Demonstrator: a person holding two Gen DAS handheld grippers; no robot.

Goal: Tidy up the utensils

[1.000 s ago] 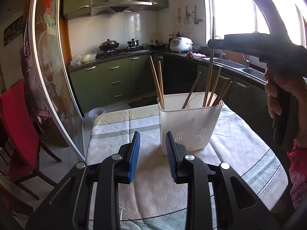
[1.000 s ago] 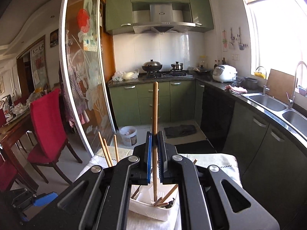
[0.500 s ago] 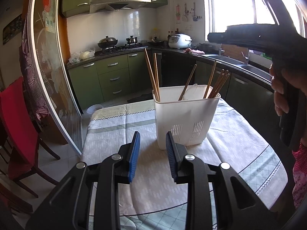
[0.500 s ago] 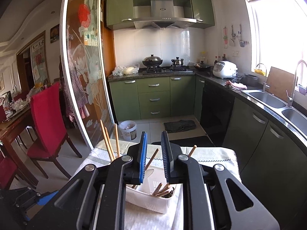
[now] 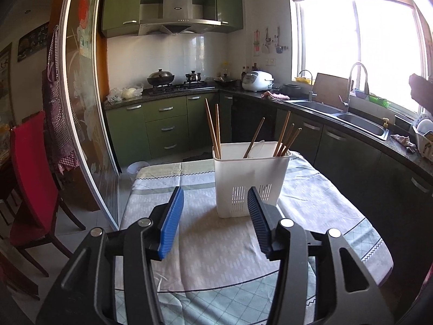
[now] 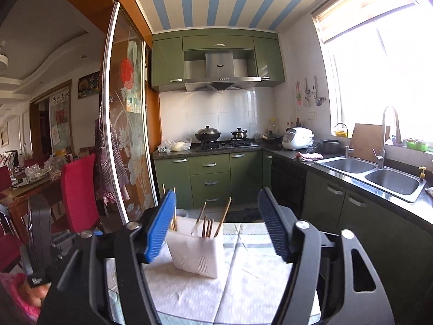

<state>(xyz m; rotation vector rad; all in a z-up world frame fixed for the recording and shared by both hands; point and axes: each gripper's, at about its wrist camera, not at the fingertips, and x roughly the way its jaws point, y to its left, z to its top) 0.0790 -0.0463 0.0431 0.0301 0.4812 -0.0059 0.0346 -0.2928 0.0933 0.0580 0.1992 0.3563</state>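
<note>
A white slotted utensil holder (image 5: 250,178) stands upright on the cloth-covered table (image 5: 211,246). Several wooden chopsticks (image 5: 213,128) and a white spoon lean inside it. My left gripper (image 5: 215,220) is open and empty, just in front of the holder. In the right wrist view the holder (image 6: 196,249) with its chopsticks (image 6: 208,223) sits between and beyond the fingers. My right gripper (image 6: 216,226) is open and empty, held back above the table.
Green kitchen cabinets (image 5: 162,127) and a stove lie behind the table. A counter with a double sink (image 5: 349,119) runs along the right. A glass sliding door (image 5: 84,108) and a red chair (image 5: 32,178) stand to the left.
My right gripper let a chopstick drop into the holder, opened wide and pulled back away from it. My left gripper opened wider and drew back a little.
</note>
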